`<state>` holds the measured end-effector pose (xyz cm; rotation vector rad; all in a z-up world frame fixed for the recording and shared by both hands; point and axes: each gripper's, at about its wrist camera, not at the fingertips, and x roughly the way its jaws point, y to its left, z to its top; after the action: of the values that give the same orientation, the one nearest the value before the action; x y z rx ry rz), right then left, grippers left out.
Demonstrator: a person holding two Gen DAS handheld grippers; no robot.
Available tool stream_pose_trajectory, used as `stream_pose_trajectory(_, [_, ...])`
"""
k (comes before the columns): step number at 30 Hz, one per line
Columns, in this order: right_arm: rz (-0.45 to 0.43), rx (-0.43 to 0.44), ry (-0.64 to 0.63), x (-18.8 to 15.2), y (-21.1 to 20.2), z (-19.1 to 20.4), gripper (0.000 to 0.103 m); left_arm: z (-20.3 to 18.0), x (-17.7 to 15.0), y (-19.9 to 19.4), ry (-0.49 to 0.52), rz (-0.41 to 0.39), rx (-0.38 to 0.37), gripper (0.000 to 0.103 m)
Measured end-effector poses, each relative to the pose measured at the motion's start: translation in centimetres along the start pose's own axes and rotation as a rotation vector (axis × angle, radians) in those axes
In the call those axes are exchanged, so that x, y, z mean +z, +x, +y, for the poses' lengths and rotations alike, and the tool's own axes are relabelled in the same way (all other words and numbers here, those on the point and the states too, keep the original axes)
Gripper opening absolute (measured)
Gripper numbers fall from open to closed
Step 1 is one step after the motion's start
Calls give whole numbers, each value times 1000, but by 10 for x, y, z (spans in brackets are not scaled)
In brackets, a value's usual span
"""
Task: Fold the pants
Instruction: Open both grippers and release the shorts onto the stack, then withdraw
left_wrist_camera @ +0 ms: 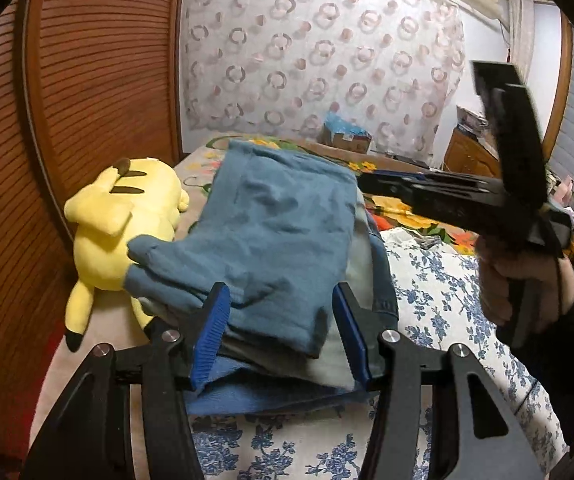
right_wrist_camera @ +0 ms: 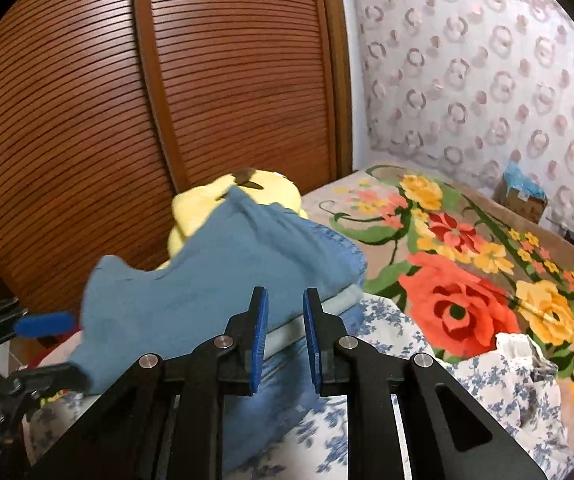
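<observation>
Folded blue pants [left_wrist_camera: 275,240] lay on a flowered bed [right_wrist_camera: 463,280], just beside a yellow plush toy [left_wrist_camera: 127,220].

The left gripper [left_wrist_camera: 281,332] stood half open, its blue pads astride the pants' near edge without pinching it; the right gripper [right_wrist_camera: 285,340] hovered with jaws narrowly parted, holding nothing.

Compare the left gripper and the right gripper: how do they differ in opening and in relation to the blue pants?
The left gripper stands wide open with the near edge of the folded blue pants between its jaws; the right gripper shows only a narrow gap with nothing between its pads. The left one is at the stack's near edge, while the right one is off to the stack's side, clear of the cloth. Both have black frames and blue ribbed pads.
</observation>
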<state>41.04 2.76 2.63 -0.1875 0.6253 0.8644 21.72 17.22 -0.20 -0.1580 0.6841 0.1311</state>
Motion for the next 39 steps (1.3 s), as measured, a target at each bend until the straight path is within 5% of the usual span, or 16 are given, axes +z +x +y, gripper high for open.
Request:
stream_pose_trajectory(4, [-14,17,-6,-7,-15,10,18,2,0,-5,6,-10,23,58])
stream_pose_trajectory(6, [-18,18,-7,-10,-21,10,18,4,0,-9,3,-23,32,77])
stream_pose_trajectory(14, [-31,15,-2,-17,-41,15,19,9,-1,-18,-10,-53,42,103])
stream_pose_trajectory(22, [-30,3,9,-26,-52,25,22,7,-5,-24,-8,-52,47,103])
stream_pose_trajectory(29, [-31,-39,28,-37,-68,36,41,1,-11,-35,9,-58,32,103])
stream_pose_trajectory(39, [-26,-97,57,-54,-99,58,53,-13,-20,-52,23,-74,17,103])
